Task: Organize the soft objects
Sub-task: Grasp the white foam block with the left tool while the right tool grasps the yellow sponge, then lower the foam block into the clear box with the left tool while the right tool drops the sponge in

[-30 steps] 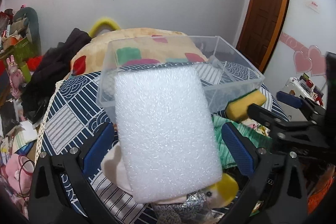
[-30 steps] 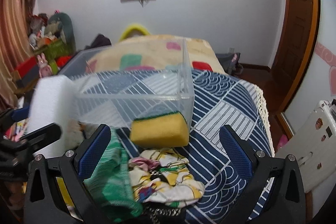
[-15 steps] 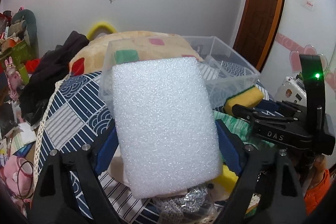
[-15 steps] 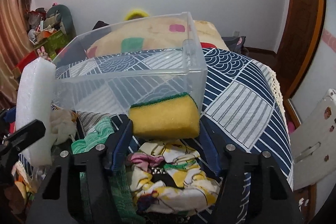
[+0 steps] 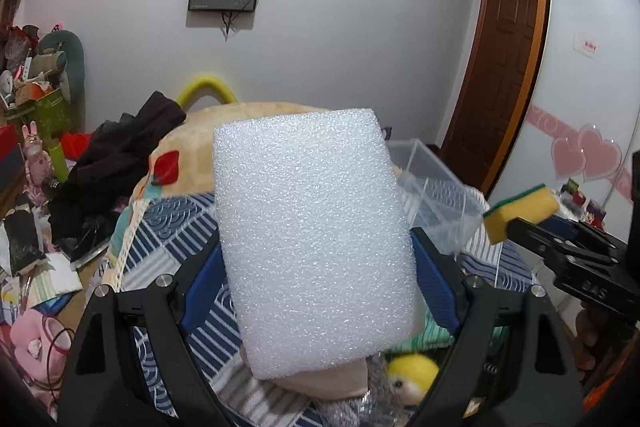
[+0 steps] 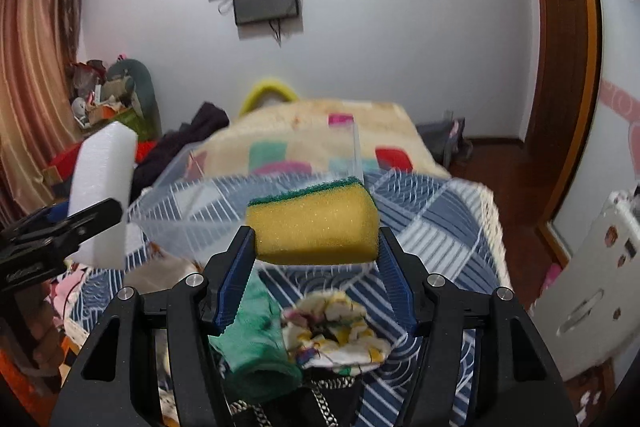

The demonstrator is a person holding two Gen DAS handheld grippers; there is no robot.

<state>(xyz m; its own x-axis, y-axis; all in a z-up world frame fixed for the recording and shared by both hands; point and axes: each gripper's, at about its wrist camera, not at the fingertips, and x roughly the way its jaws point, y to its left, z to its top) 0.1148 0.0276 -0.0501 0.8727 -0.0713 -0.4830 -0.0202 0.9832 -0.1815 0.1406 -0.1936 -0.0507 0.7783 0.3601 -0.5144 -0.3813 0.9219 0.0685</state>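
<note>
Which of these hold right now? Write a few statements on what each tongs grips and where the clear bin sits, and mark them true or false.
1. The left tongs grip a white foam block. True.
2. The right tongs are open with nothing between them. False: they are shut on a yellow sponge.
3. The sponge has a green scouring layer. True.
4. The clear plastic bin already holds the foam block. False: the block is still gripped, outside the bin.
</note>
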